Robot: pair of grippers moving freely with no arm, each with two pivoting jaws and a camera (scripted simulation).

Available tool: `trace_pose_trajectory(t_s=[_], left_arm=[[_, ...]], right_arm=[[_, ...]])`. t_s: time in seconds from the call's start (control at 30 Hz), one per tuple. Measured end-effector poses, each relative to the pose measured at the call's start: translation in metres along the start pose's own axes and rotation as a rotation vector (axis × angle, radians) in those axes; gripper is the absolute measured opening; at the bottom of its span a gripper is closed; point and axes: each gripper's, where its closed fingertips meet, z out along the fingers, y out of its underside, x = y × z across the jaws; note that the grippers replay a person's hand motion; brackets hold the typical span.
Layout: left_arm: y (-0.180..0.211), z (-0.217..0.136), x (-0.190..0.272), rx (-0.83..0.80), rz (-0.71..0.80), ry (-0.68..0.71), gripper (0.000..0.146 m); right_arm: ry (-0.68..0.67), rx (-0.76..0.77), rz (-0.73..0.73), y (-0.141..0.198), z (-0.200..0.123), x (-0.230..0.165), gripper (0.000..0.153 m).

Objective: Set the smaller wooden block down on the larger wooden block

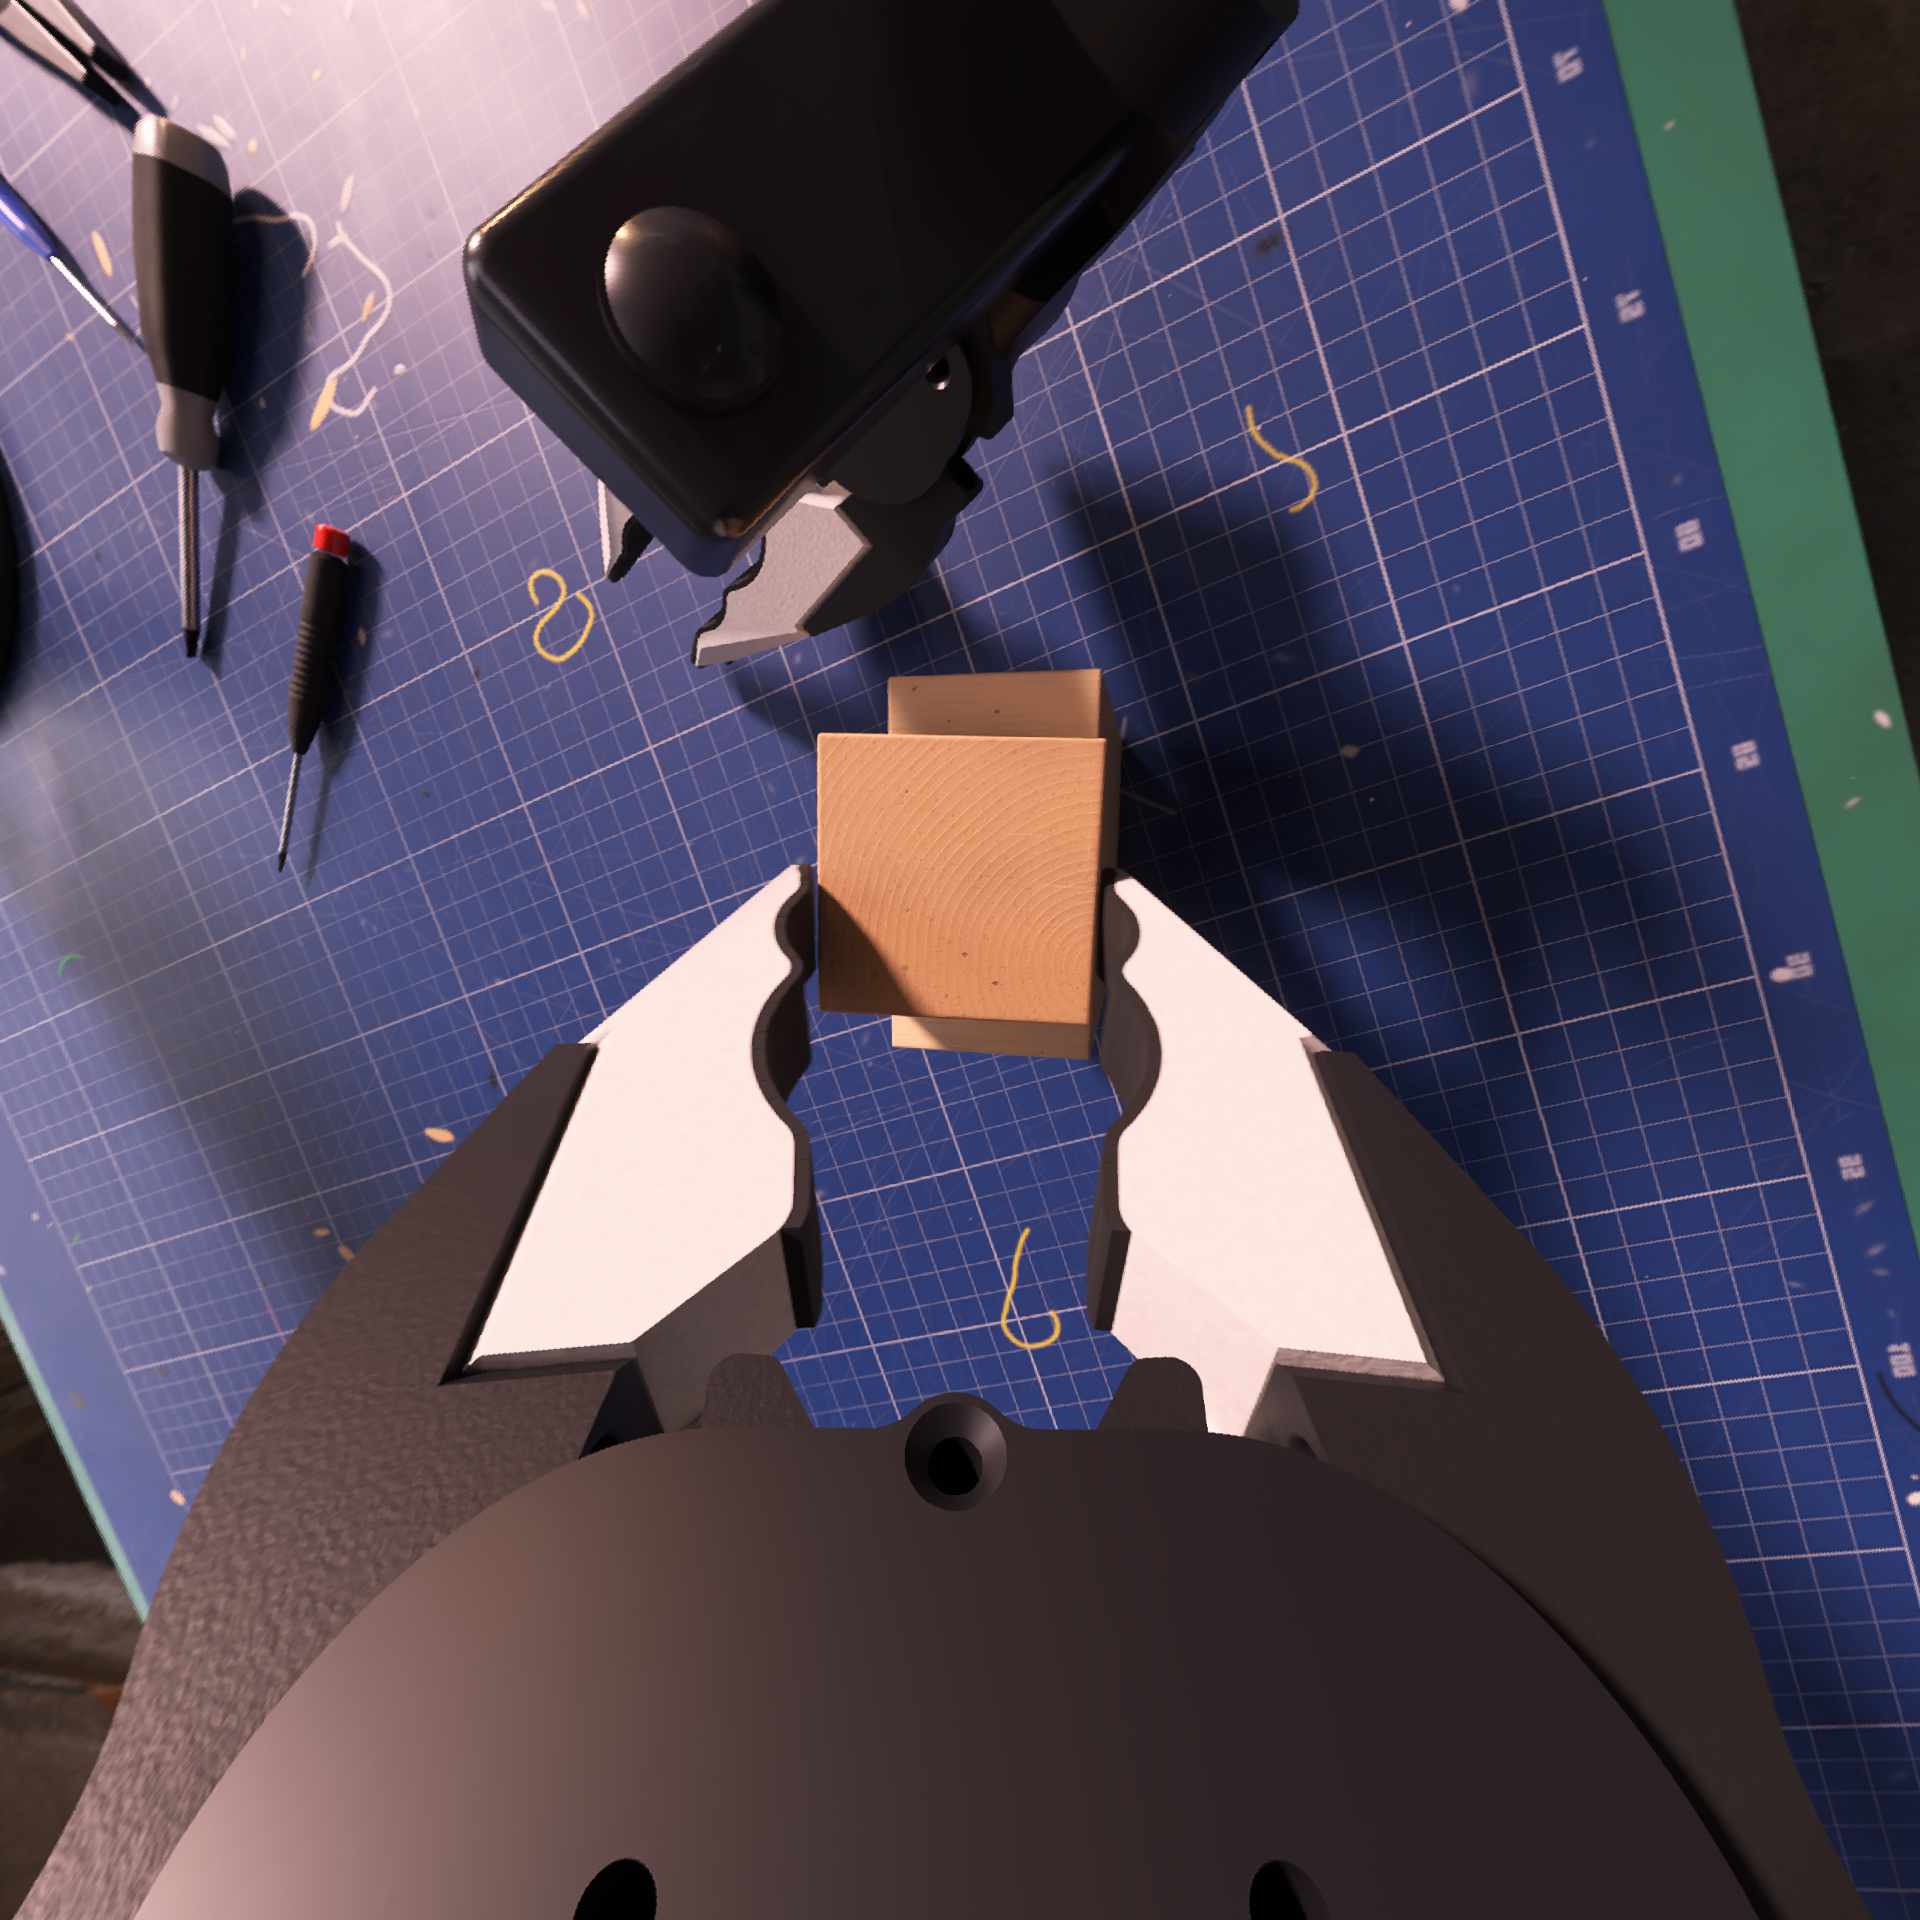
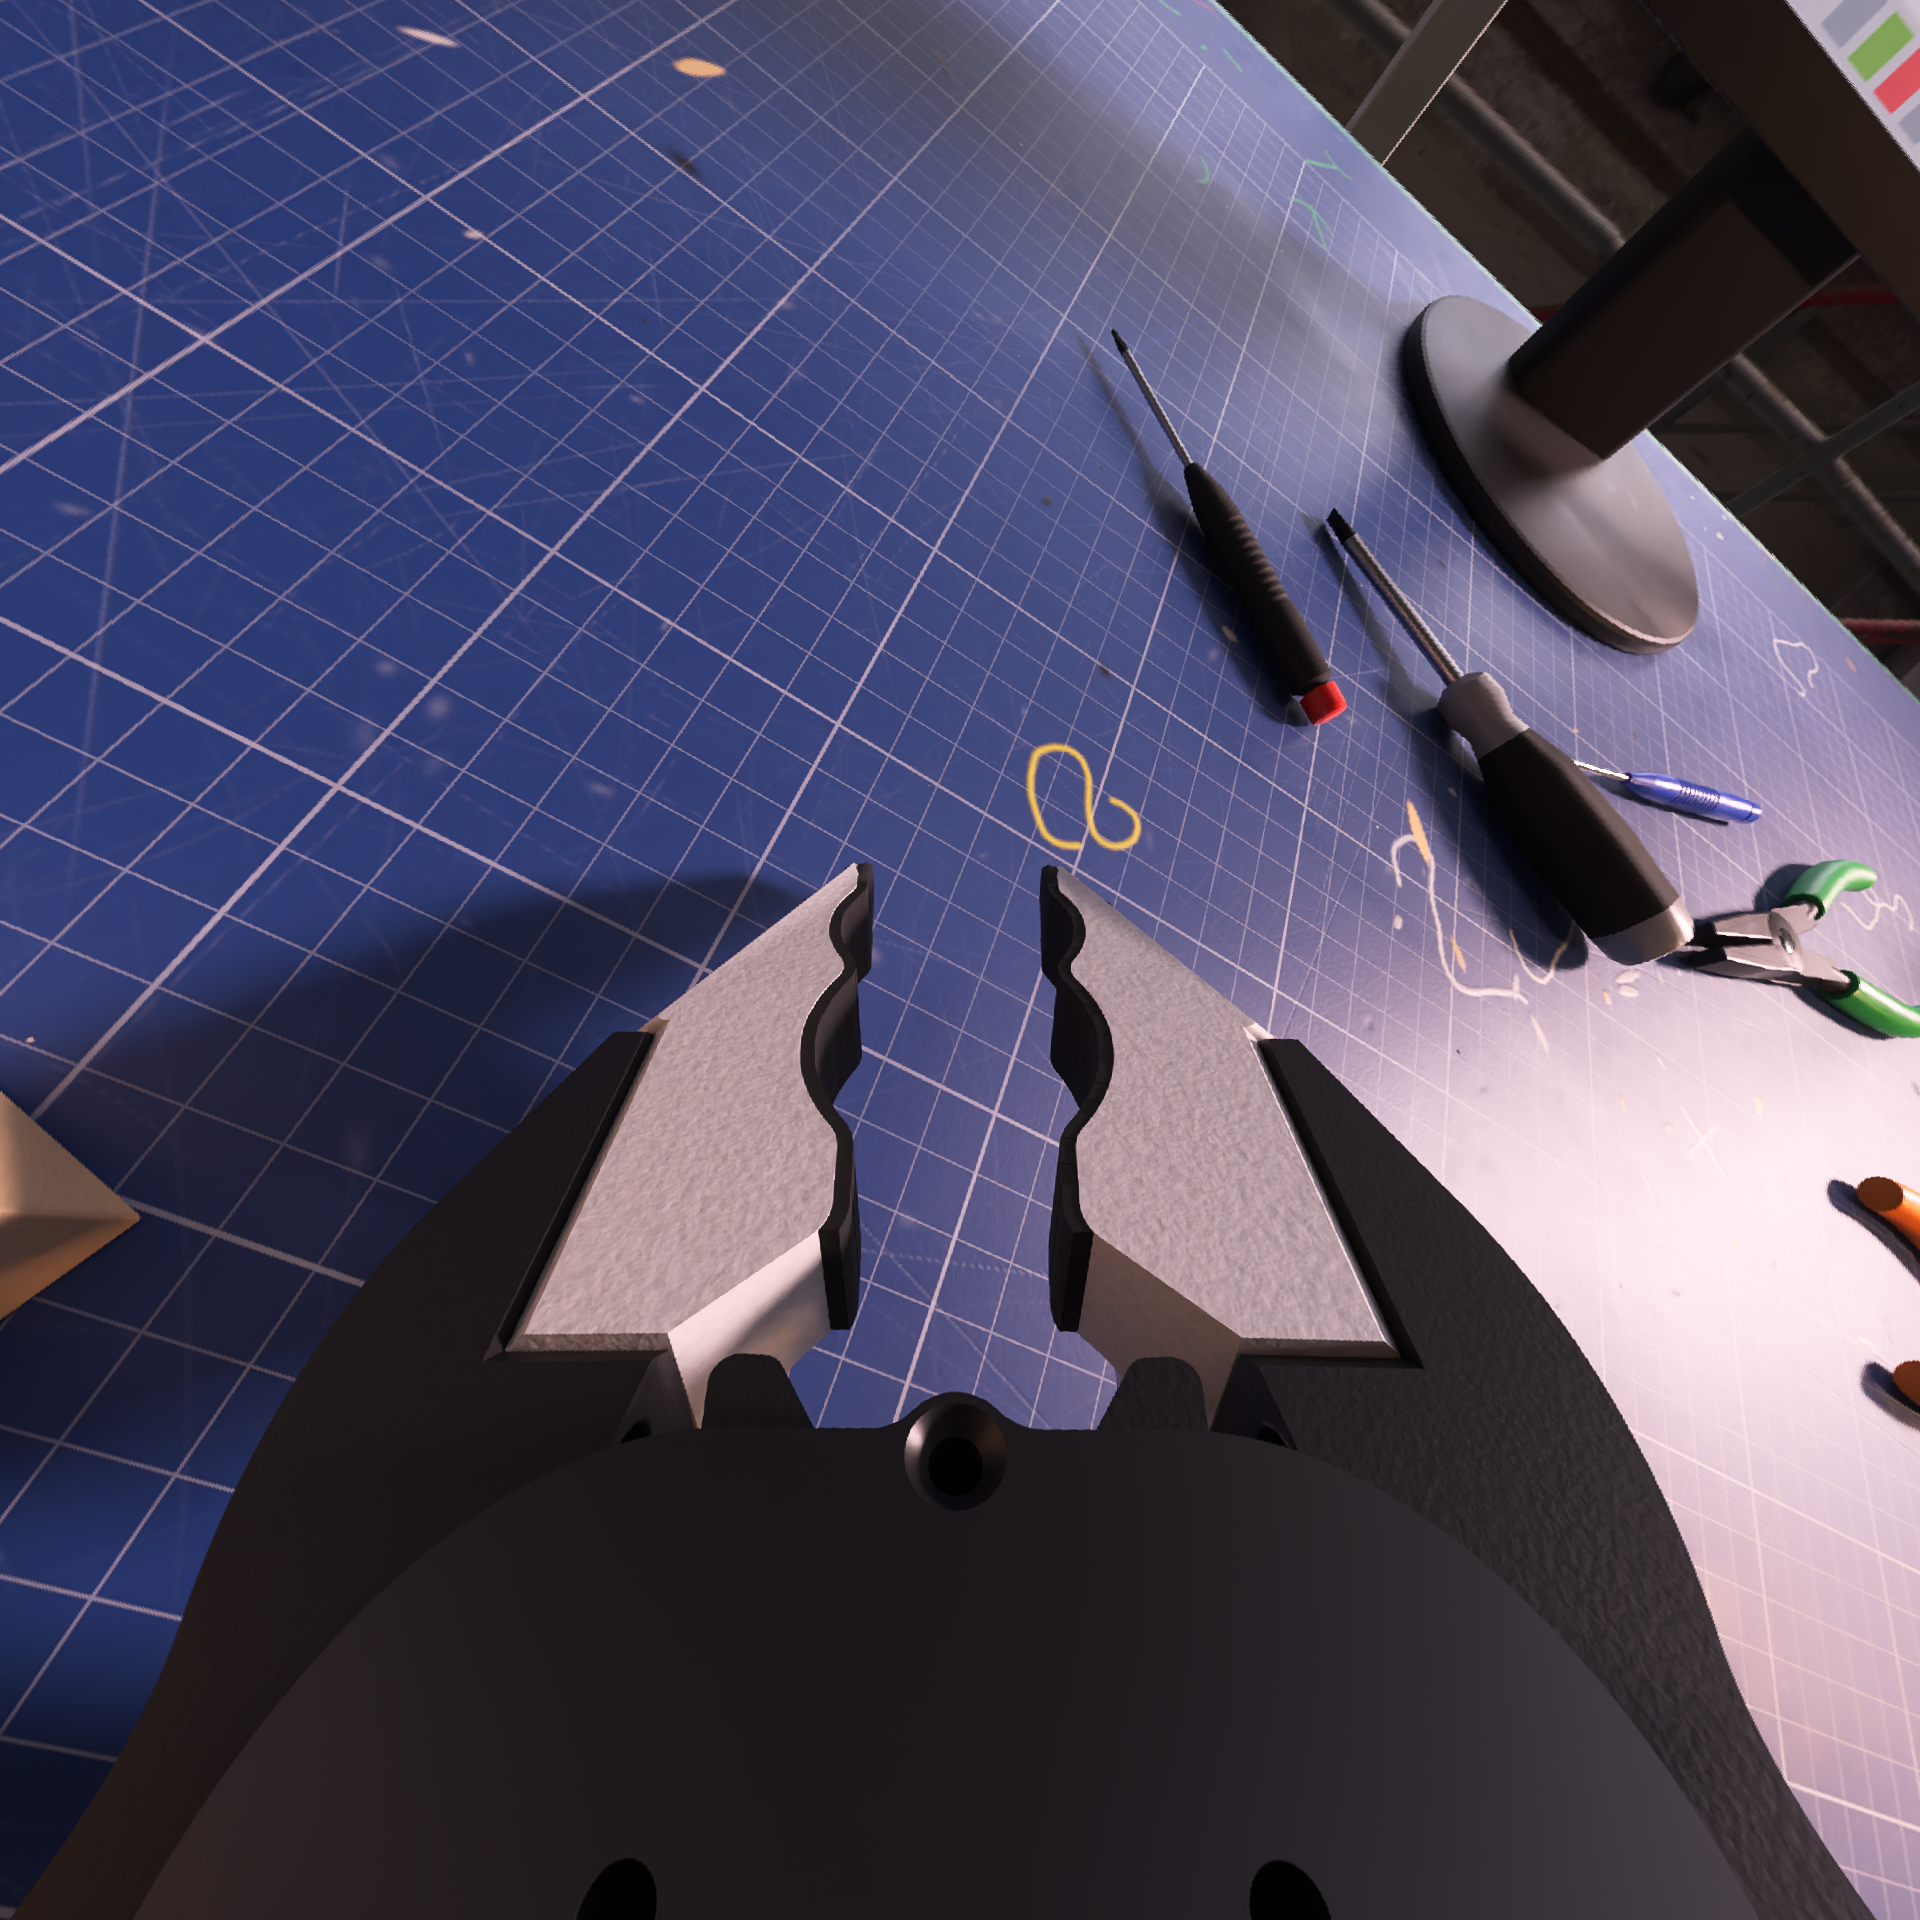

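In the left wrist view my left gripper (image 1: 958,883) is shut on the smaller wooden block (image 1: 961,873), tan with ring grain, gripping its sides at the fingertips. Right under it sits the larger wooden block (image 1: 992,704), paler; only strips of it show beyond the held block's far and near edges. I cannot tell whether the two blocks touch. My right gripper (image 1: 675,597) hovers just beyond the blocks, to the left. In the right wrist view it (image 2: 956,883) is open and empty over the blue mat, with a wooden block corner (image 2: 52,1216) at the left edge.
A blue cutting mat (image 1: 1455,727) with a green border (image 1: 1766,520) covers the bench. A black screwdriver (image 2: 1558,821), a thin red-capped screwdriver (image 2: 1247,582), green pliers (image 2: 1808,935) and a round grey stand base (image 2: 1548,478) lie beyond the right gripper. Yellow wire loops (image 2: 1075,800) dot the mat.
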Motion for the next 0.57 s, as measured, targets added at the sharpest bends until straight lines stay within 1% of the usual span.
trace_pose_trajectory(t_s=[0.07, 0.13, 0.2, 0.23, 0.37, 0.43, 0.53, 0.57], left_arm=[[-0.002, 0.001, 0.002, 0.019, -0.002, 0.016, 0.068], [-0.002, -0.002, -0.002, 0.027, 0.004, -0.009, 0.078], [-0.003, -0.009, -0.004, 0.049, 0.0, -0.019, 0.084], [-0.004, -0.015, -0.007, 0.076, -0.007, -0.029, 0.085], [0.012, -0.045, -0.029, 0.177, -0.091, -0.134, 0.084], [0.028, -0.055, -0.04, 0.257, -0.182, -0.167, 0.079], [0.052, -0.055, -0.057, 0.408, -0.298, -0.255, 0.068], [0.06, -0.05, -0.06, 0.422, -0.335, -0.269, 0.064]], right_arm=[[0.0, 0.0, 0.0, 0.0, 0.0, 0.0, 0.032], [-0.001, 0.0, 0.001, 0.0, 0.0, 0.0, 0.032], [-0.001, 0.0, 0.001, 0.0, 0.0, 0.0, 0.032], [-0.001, -0.001, 0.002, 0.0, 0.0, 0.0, 0.032], [-0.001, -0.001, 0.002, 0.0, 0.0, 0.0, 0.032], [-0.001, -0.001, 0.002, 0.0, 0.0, 0.0, 0.032], [-0.001, -0.001, 0.003, 0.0, 0.0, 0.0, 0.032], [-0.001, -0.001, 0.003, 0.0, 0.0, 0.0, 0.032]])
